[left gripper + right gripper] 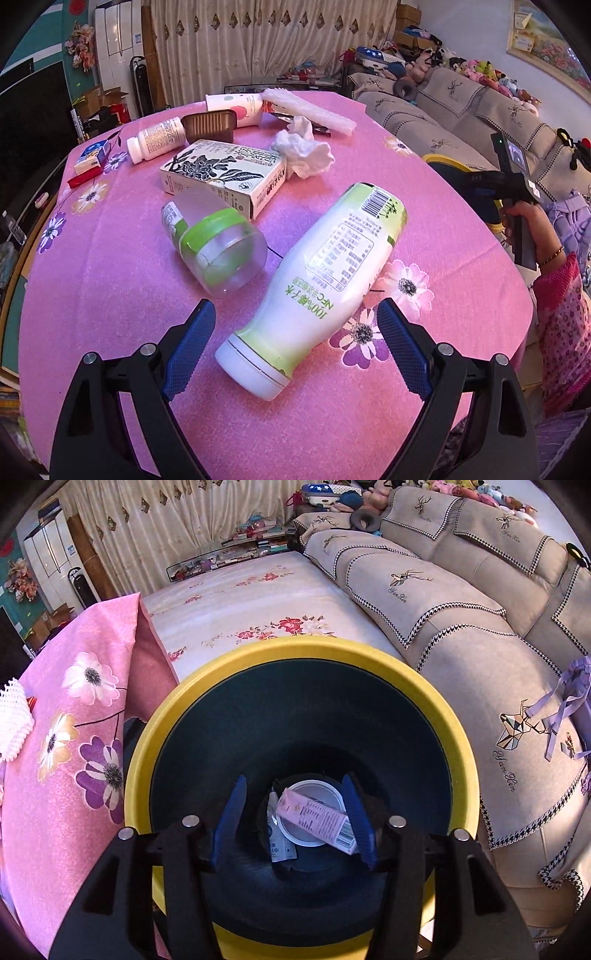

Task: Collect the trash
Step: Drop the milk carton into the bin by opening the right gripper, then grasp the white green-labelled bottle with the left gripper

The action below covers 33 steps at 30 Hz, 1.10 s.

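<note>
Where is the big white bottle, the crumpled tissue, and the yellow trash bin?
Big white bottle (321, 280): left wrist view, on its label in the middle.
Crumpled tissue (304, 149): left wrist view, on its bunched centre.
Yellow trash bin (303, 648): right wrist view, on the far rim.

Beige curtains (258, 44) behind; grey sofa (461, 122) right, plush toys (480, 70) on top.

You're in a home living room: covered sofa (436, 602), plush toys (480, 70), drawn curtains (258, 40), television (33, 107).
</note>
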Motion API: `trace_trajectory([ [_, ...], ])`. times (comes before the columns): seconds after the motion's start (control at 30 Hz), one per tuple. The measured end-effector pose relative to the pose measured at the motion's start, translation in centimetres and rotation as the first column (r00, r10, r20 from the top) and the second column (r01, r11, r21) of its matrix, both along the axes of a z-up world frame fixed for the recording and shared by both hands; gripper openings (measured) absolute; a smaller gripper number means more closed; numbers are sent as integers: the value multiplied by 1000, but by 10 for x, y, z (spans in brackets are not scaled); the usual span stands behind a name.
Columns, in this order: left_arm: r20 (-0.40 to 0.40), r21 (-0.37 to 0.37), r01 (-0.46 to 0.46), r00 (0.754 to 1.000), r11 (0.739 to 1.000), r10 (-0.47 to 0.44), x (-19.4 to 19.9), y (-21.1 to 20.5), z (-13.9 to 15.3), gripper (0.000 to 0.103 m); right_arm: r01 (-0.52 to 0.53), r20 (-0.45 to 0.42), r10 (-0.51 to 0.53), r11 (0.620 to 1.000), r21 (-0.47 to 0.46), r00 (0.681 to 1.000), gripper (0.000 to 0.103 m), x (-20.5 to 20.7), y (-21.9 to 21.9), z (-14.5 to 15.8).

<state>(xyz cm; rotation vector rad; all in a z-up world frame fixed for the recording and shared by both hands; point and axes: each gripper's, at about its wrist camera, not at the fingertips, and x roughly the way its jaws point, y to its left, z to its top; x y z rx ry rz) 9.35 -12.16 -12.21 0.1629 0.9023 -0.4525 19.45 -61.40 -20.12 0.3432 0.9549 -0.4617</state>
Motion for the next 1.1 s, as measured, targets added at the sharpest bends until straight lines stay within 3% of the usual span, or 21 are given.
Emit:
trace_trajectory([
  [0.13, -18, 17, 48, 999, 999, -48, -5, -10, -4, 88, -3, 6, 3, 1000, 2, 1000, 53, -2, 0, 2],
  [0.33, -59, -37, 160, 985, 986, -162, -13, -36, 1, 88, -8, 14, 8, 1000, 13, 1000, 53, -2, 2, 3],
  [0.5, -43, -6, 145, 988, 989, -145, 3, -56, 2, 88, -24, 21, 23, 999, 23, 1000, 54, -2, 7, 2],
  [0.63, -99, 8, 98, 990, 995, -97, 33, -71, -5, 87, -31, 31, 30, 999, 33, 999, 54, -2, 10, 3],
  [0.9, -116, 44, 60, 992, 997, -55, 62, -89, -15, 63, -37, 47, 35, 999, 40, 998, 54, -3, 9, 6],
  [1.1, -122, 70, 77, 990, 995, -68, 63, -94, -14, 60, -34, 53, 31, 998, 49, 998, 54, -5, 5, 5],
])
